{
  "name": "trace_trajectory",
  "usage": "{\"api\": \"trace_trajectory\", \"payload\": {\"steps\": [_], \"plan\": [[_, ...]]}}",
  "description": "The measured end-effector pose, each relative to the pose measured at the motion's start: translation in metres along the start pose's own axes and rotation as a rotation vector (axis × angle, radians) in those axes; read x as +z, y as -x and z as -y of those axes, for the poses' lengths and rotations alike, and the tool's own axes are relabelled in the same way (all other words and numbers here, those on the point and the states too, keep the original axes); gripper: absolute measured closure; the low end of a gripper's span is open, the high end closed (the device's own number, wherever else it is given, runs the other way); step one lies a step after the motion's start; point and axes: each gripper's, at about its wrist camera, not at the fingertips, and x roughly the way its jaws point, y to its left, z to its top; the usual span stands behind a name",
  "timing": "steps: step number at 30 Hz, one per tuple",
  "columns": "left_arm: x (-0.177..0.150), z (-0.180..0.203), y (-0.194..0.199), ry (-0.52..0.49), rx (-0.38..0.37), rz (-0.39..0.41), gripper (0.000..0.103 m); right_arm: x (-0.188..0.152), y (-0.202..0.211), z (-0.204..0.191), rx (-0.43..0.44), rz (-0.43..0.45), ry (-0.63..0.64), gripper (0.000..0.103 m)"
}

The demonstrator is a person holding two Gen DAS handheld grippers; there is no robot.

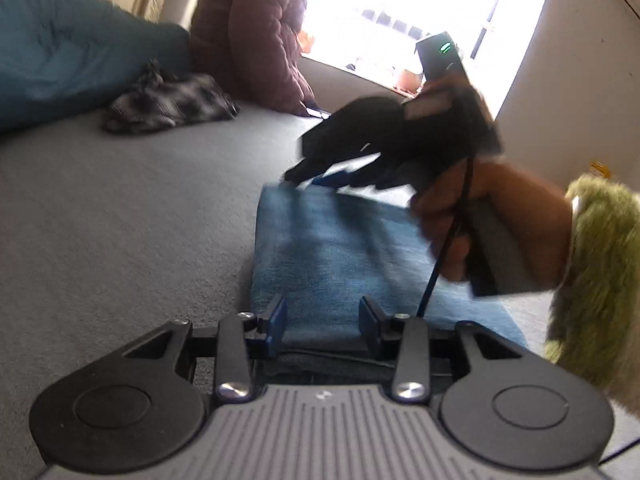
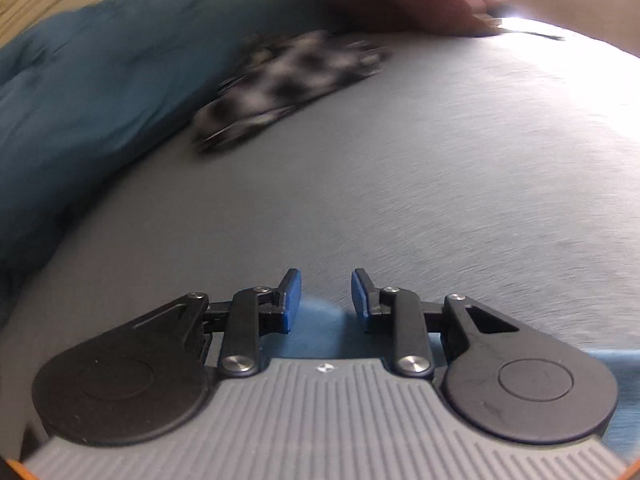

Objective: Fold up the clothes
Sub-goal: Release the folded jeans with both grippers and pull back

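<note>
Jeans lie folded into a compact blue rectangle on the grey bed, long axis running straight away from the left gripper toward the window. Left jaws stand wide w/ nothing between the pads; near end of the jeans sits right under and just ahead of them, a darker hem or waistband edge showing below the fingers. Right gripper is at the far end of the same piece, blurred in the left view, held by a hand in a fuzzy green sleeve. Its own cam shows jaws parted, empty, w/ only a bit of blue denim beneath and bare bed ahead.

So each gripper is at one short end; left is nearer the hem edge. Judgement: fits either a fold just laid down or one about to be doubled again, can't say which.

Plaid garment lies crumpled well apart, far left by the blue duvet.

No brand or readable text; only a small logo mark on the gripper bodies, illegible.
</note>
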Motion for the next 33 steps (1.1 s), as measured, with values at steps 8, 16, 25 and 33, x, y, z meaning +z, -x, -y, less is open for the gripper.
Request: {"api": "trace_trajectory", "payload": {"steps": [8, 16, 25, 33], "plan": [[0.024, -0.008, -0.001, -0.117, -0.069, -0.166, 0.062, -0.038, 0.170, 0.009, -0.286, -0.085, -0.252, 0.075], [0.065, 0.004, 0.012, -0.321, -0.027, -0.280, 0.063, -0.061, 0.229, 0.049, -0.254, -0.037, -0.530, 0.073], [0.096, 0.044, -0.016, -0.203, 0.289, -0.441, 0.063, -0.081, 0.141, 0.149, -0.239, -0.055, -0.436, 0.073], [0.211, 0.097, 0.123, 0.163, 0.781, -0.178, 0.050, -0.068, 0.238, 0.203, -0.099, -0.051, -0.263, 0.073]]}}
